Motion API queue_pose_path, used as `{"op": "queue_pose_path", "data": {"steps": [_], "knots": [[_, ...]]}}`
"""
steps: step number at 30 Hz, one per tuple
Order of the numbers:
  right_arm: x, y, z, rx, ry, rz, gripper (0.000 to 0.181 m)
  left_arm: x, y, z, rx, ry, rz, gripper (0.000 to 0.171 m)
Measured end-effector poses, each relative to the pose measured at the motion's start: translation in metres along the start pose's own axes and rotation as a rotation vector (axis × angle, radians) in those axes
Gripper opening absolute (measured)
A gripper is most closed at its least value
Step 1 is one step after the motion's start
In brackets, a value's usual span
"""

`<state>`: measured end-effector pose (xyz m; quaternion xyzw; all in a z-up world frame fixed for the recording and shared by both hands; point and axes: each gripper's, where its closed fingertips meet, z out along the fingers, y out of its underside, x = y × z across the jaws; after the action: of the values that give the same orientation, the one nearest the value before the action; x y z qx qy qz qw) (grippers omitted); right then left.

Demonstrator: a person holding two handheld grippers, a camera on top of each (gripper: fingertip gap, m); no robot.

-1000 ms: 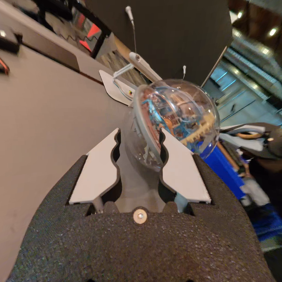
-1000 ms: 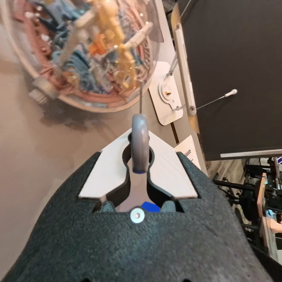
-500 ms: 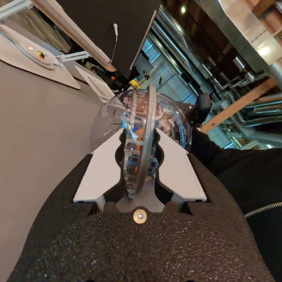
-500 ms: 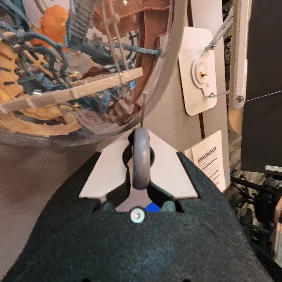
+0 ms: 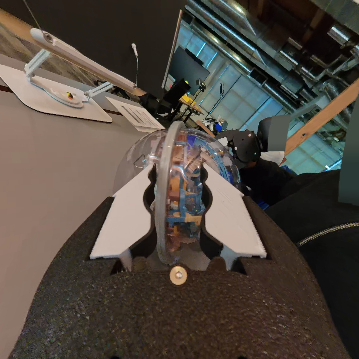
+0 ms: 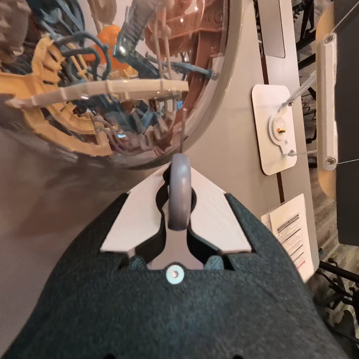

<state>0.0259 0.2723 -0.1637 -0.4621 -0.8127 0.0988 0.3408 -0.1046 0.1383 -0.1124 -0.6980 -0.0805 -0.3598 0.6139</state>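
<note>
A clear plastic ball with a coloured maze inside [image 5: 180, 194] sits between the white fingers of my left gripper [image 5: 177, 169]. The fingers press on both sides of it, astride its grey rim, and it reaches deep into the gap. The ball is beside the grey table [image 5: 48, 174]. My right gripper [image 6: 179, 171] is shut on a grey ring [image 6: 179, 196] seen edge-on, with a thin pin pointing forward. The ring's tip is right at the ball's lower wall [image 6: 116, 77]. The right gripper also shows as a black body behind the ball in the left wrist view [image 5: 244, 147].
A white base plate with a beige arm on struts [image 5: 58, 97] stands at the table's far edge, also in the right wrist view [image 6: 274, 128]. A printed paper sheet [image 5: 139, 116] lies next to it. A person's black zipped jacket [image 5: 310, 223] is at the right.
My left gripper went from open in front of the ball to gripping it, and swung round. My right gripper, still holding the ring, came close under the ball.
</note>
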Motion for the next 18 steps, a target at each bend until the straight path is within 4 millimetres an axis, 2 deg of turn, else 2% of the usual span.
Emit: {"op": "queue_pose_path", "data": {"steps": [2,6,8,10,18], "knots": [[-0.002,-0.002,-0.002,0.016,-0.004,0.024,0.010,-0.002,0.001,0.001,-0.012,-0.040,0.018,0.050],[-0.007,-0.003,-0.011,0.058,-0.026,0.104,0.010,0.001,0.003,0.004,-0.016,-0.025,-0.010,0.046],[-0.009,-0.003,-0.019,0.086,-0.040,0.148,0.009,0.003,0.004,0.004,-0.016,-0.022,-0.006,0.033],[-0.012,0.001,-0.023,0.085,-0.063,0.182,0.009,0.003,0.007,0.004,-0.024,-0.024,0.005,0.010],[-0.021,0.024,-0.031,-0.041,-0.079,0.216,0.010,0.003,0.007,0.004,-0.018,-0.078,0.068,0.010]]}}
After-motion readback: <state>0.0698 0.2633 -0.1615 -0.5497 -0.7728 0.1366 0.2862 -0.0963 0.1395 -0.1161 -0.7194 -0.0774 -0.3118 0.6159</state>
